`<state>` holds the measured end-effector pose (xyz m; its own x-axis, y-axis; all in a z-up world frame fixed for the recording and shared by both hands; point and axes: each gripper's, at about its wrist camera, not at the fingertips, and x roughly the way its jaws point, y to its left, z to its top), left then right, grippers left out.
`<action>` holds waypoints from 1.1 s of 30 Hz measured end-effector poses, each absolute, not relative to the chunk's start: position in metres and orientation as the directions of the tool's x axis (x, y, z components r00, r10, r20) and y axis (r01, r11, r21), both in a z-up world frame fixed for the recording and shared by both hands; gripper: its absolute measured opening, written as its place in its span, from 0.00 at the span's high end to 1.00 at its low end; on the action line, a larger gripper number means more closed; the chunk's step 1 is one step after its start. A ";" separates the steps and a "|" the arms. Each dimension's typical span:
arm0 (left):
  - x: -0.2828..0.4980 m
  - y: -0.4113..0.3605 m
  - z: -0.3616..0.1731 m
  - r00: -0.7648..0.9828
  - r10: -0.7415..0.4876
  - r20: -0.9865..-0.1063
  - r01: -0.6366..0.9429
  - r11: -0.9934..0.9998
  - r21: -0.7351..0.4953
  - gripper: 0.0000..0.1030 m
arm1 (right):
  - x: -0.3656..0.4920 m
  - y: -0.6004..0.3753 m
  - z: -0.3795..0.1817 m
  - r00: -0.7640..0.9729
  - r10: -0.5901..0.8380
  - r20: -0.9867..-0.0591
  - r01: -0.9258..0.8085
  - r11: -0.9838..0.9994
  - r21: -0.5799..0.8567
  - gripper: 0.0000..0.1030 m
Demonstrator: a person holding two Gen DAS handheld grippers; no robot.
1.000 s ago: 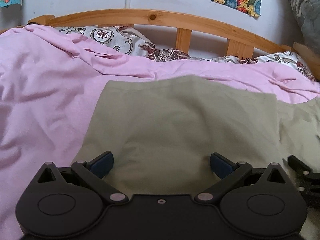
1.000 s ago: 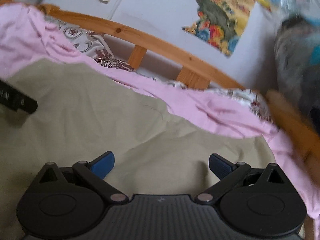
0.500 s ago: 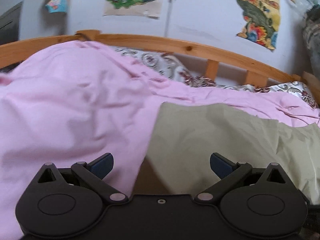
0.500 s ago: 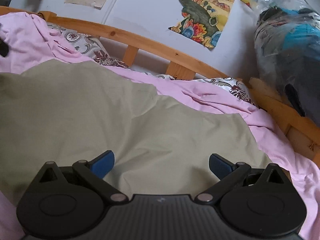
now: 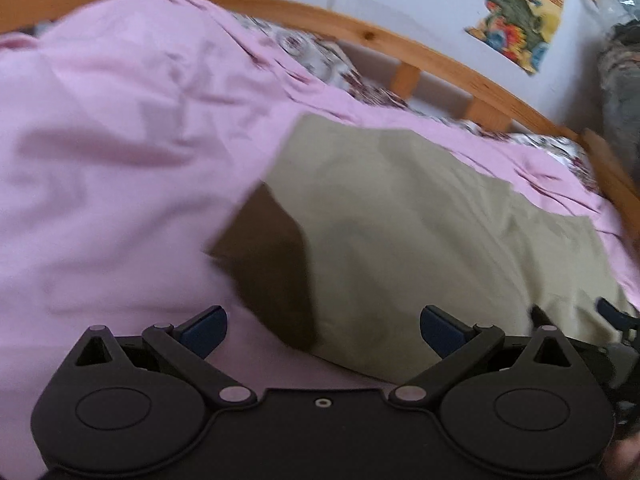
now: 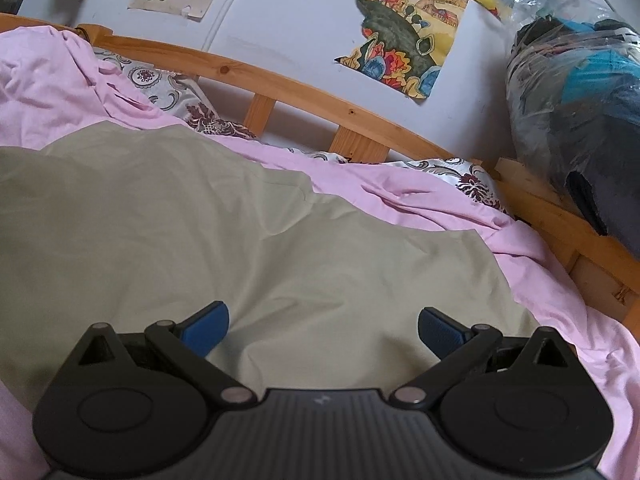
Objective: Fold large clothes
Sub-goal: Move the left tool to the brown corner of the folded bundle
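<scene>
1. The olive-green garment [image 6: 248,240] lies spread over the pink sheet [image 6: 460,204] on the bed, flat for the most part, with shallow creases and a stepped far edge where one layer seems to lie over another.

2. It looks like thin, soft, light cloth: it should drape and sag at once when lifted, and will likely slide easily over the sheet below. Nothing about it is fragile.

3. Best hold, in my judgement, is a corner or a hem, pinching all layers together. In the left wrist view the garment's [image 5: 420,216] near left corner sits just ahead of the claw, with a dark patch [image 5: 276,264] beside it; that frame is blurred, so I cannot tell whether this is shadow or a turned-up underside.

4. The left claw [image 5: 322,330] is spread wide, holding nothing, its blue pads apart over the garment's left edge where it meets the sheet.

5. The right claw [image 6: 322,328] is likewise wide apart and empty, poised over the garment's near middle.

6. The bed has a wooden headboard [image 6: 304,92] with slats, and patterned pillows [image 6: 160,84] tucked against it.

7. Behind is a pale wall with colourful posters [image 6: 408,32]; at the right, bundles wrapped in plastic [image 6: 568,80] stand beside the bed frame.
</scene>
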<state>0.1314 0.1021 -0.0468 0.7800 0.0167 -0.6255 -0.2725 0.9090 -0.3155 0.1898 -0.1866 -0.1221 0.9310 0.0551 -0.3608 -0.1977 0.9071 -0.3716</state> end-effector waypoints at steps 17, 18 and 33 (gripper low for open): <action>0.176 0.103 -0.075 0.729 -0.081 -0.680 -0.318 0.840 -0.440 0.01 | 0.189 -0.188 -0.121 0.933 0.056 -0.355 -0.195 0.909 -0.368 0.00; 0.176 0.103 -0.075 0.728 -0.079 -0.681 -0.314 0.844 -0.434 0.01 | 0.189 -0.188 -0.121 0.933 0.056 -0.354 -0.195 0.909 -0.368 0.00; 0.180 0.104 -0.077 0.730 -0.081 -0.679 -0.300 0.854 -0.424 0.01 | 0.189 -0.187 -0.120 0.936 0.053 -0.348 -0.190 0.909 -0.372 0.00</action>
<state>0.1798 0.1044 -0.0774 0.7301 -0.0806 -0.6785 -0.3002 0.8543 -0.4244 0.1887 -0.1867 -0.1204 0.9358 0.0530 -0.3484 -0.1900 0.9085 -0.3721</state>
